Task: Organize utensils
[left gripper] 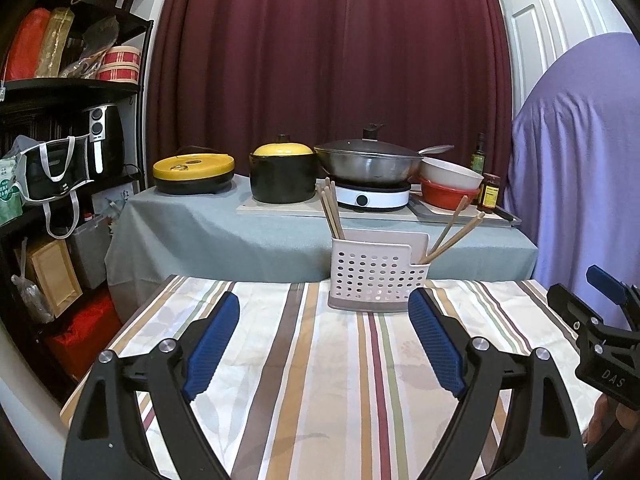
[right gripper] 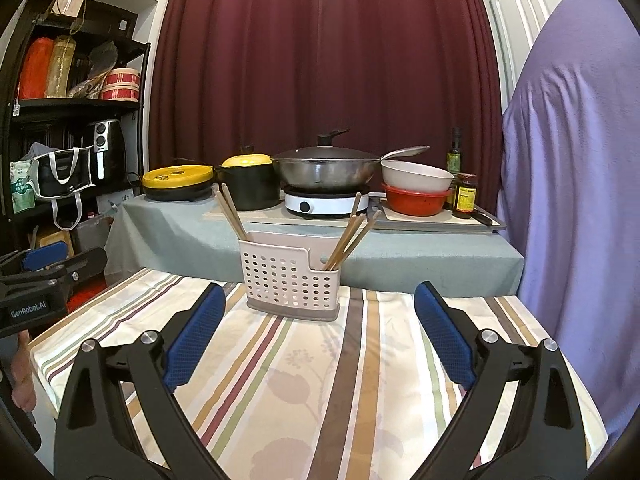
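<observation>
Right up close: the left gripper (left gripper: 324, 344), jaws wide apart, nothing held. Same for the right gripper (right gripper: 316, 338), jaws wide, nothing held. Both low over the striped surface (left gripper: 304, 392).

Farther back on the cloth, near the far edge: the holder (left gripper: 374, 276), pale, full of small holes, standing upright. Inside it, chopsticks in two bunches: the left bunch (left gripper: 331, 212) leaning left, the right bunch (left gripper: 454, 230) leaning right. No loose sticks showing on the cloth.

Could go wrong: holder looks light, so a bump from a finger could tip it or push it off the far edge. Sticks poke out at slants, easy to knock or snag. Thin sticks, likely to slip if pinched near the tip.

Lots of bare cloth between grippers and holder. Little room behind the holder. Drop-off at left and right sides too. The two grippers sit near each other, so watch for a clash.
</observation>
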Action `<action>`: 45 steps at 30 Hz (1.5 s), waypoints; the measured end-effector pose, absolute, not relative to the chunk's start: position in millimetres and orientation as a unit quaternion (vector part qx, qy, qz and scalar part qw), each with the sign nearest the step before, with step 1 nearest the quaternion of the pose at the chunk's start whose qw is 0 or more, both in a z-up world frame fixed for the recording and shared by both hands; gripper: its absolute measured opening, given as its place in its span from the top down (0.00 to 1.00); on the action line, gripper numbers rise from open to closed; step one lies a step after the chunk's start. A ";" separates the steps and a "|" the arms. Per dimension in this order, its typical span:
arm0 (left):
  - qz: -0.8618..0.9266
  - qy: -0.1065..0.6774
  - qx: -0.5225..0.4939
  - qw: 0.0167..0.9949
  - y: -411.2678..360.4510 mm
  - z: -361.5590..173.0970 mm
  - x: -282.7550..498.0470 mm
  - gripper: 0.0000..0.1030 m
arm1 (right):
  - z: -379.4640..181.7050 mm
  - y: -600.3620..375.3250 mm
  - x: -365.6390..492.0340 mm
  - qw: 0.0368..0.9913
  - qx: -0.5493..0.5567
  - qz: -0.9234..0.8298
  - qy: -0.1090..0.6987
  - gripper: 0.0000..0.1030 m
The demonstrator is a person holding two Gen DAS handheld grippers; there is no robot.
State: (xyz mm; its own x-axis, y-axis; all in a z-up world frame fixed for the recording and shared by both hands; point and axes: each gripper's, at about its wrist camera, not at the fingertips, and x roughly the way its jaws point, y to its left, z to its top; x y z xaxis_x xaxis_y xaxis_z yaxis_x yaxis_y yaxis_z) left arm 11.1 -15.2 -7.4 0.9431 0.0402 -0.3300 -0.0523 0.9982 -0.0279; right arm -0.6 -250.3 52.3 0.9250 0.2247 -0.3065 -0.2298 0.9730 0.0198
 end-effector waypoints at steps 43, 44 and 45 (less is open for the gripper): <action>0.021 0.149 -0.005 0.989 -21.6 0.2 -2.5 0.18 | 58.3 -246.4 -12.8 0.983 -0.023 0.117 0.140 0.09; 0.021 0.150 -0.004 0.988 -22.0 -0.1 -1.8 0.18 | 58.2 -246.1 -13.0 0.983 -0.023 0.117 0.140 0.09; 0.019 0.151 -0.004 0.988 -22.3 -0.4 -1.3 0.17 | 57.9 -245.4 -12.9 0.983 -0.023 0.117 0.140 0.09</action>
State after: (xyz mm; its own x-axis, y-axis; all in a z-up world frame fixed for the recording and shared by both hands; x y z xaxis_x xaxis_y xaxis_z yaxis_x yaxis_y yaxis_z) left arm -1.3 -22.3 -0.4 0.9537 0.0357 -0.2988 -0.0381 0.9993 -0.0023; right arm -12.9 -245.4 57.9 0.9332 0.2243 -0.2806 -0.2374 0.9713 -0.0132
